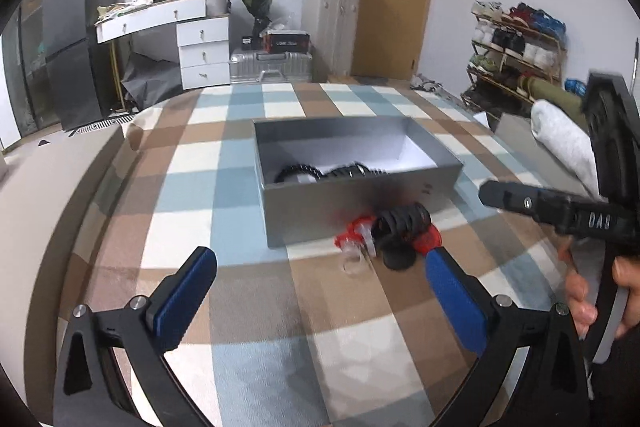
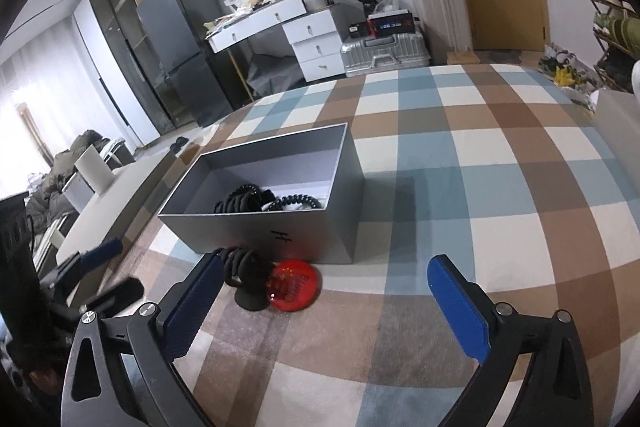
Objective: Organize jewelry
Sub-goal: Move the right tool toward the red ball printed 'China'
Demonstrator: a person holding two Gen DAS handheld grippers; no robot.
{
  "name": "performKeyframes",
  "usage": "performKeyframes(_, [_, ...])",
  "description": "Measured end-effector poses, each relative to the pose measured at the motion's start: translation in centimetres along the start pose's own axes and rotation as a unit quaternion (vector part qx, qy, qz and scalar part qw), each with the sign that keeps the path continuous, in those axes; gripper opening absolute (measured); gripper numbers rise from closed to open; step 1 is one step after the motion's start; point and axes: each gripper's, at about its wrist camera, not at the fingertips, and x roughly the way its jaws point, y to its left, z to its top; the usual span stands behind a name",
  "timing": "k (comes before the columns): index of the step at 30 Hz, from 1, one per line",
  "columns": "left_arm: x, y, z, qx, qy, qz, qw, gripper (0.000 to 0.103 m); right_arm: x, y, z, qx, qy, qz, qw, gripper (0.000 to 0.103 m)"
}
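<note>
A grey open box stands on the checked cloth, with black coiled bands inside; it also shows in the right wrist view, bands inside. In front of it lie a black coiled band, a red item, a clear ring and a black disc. The right wrist view shows the black coil, the disc and a red round piece. My left gripper is open and empty, just short of these. My right gripper is open and empty, the coil by its left finger.
The checked cloth covers the surface. My right gripper's body and the holding hand show at the right of the left wrist view. A desk with drawers, suitcases, a door and a shoe rack stand behind.
</note>
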Motion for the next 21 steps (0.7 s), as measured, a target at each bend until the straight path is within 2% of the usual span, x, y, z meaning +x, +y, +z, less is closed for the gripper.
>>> performKeyframes(4, [0.3,0.0,-0.3,0.004,0.005,0.010,0.9999,0.102,0.4,0.3,-0.3,-0.006,0.010,0.000,1.000,0.103])
performKeyframes(15, [0.6,1.0,-1.1,-0.032,0.022,-0.001,0.9992,0.102,1.8,1.3,-1.3,-0.028,0.038,-0.015,0.999,0.103])
performKeyframes(21, [0.5,0.9,-1.1,-0.037,0.023,0.003,0.9991,0.102,2.7,1.3,-1.7,-0.042,0.057,-0.051,0.996,0.103])
